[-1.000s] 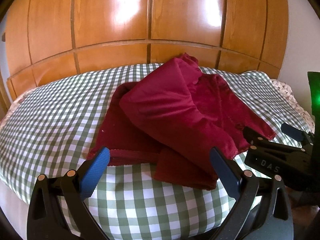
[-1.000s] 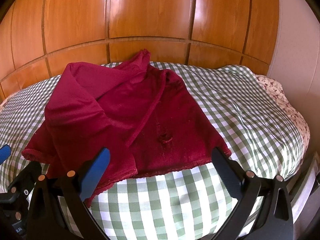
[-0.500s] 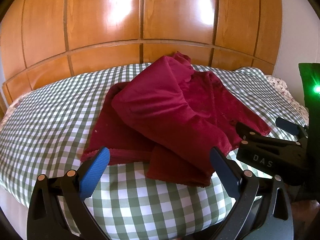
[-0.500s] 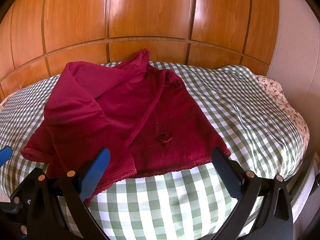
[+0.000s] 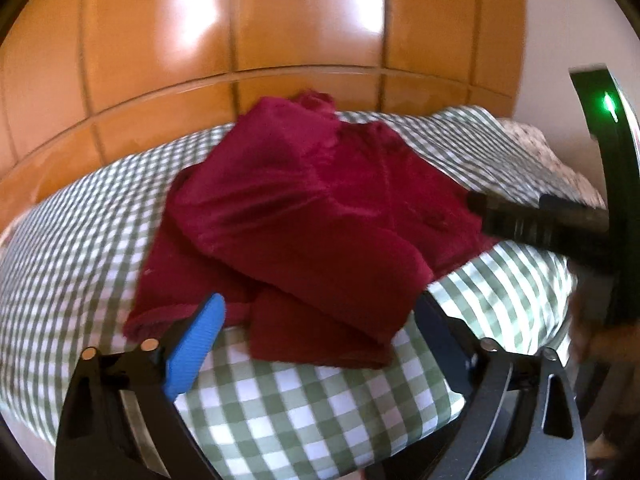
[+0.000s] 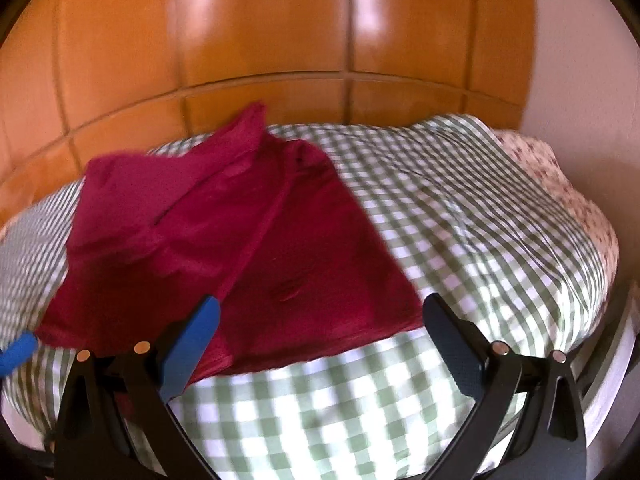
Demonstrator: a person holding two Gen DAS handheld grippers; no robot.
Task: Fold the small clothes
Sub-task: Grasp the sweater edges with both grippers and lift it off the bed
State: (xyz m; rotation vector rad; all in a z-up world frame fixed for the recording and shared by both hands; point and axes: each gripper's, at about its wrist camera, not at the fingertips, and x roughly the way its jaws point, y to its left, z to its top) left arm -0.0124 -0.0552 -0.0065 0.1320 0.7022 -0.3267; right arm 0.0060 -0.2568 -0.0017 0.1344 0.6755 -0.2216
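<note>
A crumpled dark red garment (image 5: pixel 300 220) lies on the green-and-white checked bed cover (image 5: pixel 320 408), one flap folded over its middle. My left gripper (image 5: pixel 320 304) hovers at the garment's near edge. Its jaws are closing but still stand wide, and the near flap shows between the fingers without the pads pressing on it. In the right wrist view the garment (image 6: pixel 240 240) fills the left half. My right gripper (image 6: pixel 320 302) is open above its near hem and right corner. The right gripper's black body (image 5: pixel 536 220) reaches in over the garment's right side.
A glossy wooden headboard (image 6: pixel 320 40) stands behind the bed. A floral fabric (image 6: pixel 560 184) lies along the bed's right edge by a white wall. A green-lit part (image 5: pixel 608 120) rises from the right gripper. The left gripper's blue fingertip (image 6: pixel 16 350) shows at far left.
Both views are now blurred by motion. The garment sits nearer in the left view and has slid left in the right view. The right gripper has moved farther over the garment's right corner.
</note>
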